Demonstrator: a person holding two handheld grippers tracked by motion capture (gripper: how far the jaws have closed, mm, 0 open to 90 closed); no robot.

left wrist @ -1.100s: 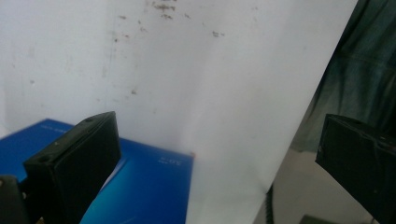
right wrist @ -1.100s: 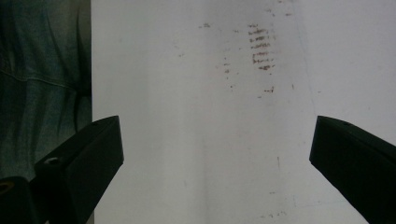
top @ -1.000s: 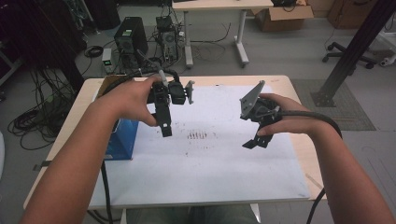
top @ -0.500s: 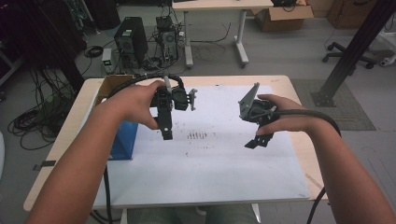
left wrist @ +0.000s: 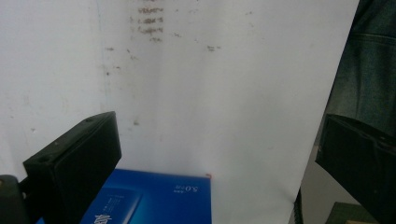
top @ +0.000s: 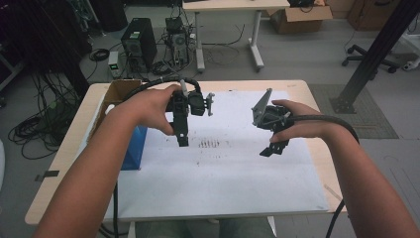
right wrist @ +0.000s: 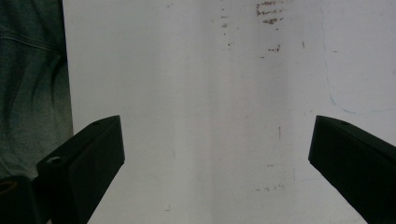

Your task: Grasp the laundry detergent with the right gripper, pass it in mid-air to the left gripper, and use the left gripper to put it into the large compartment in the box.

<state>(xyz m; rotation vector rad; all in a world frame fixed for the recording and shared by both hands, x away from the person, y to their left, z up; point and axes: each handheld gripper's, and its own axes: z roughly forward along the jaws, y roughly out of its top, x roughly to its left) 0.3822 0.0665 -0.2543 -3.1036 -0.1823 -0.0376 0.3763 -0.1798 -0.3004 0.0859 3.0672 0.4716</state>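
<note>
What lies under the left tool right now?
Under the left tool: white sheet with dark smudges and a blue box. The box's lower part is hidden by the tool.

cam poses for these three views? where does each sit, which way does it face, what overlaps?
High view: above the person's side, facing forward and down at the table; both forearms, left gripper, right gripper.
Left gripper view: on the left gripper, jaws apart, facing white sheet and blue box.
Right gripper view: on the right gripper, jaws apart, facing the sheet.
Shared: sheet's dark smudges.
</note>
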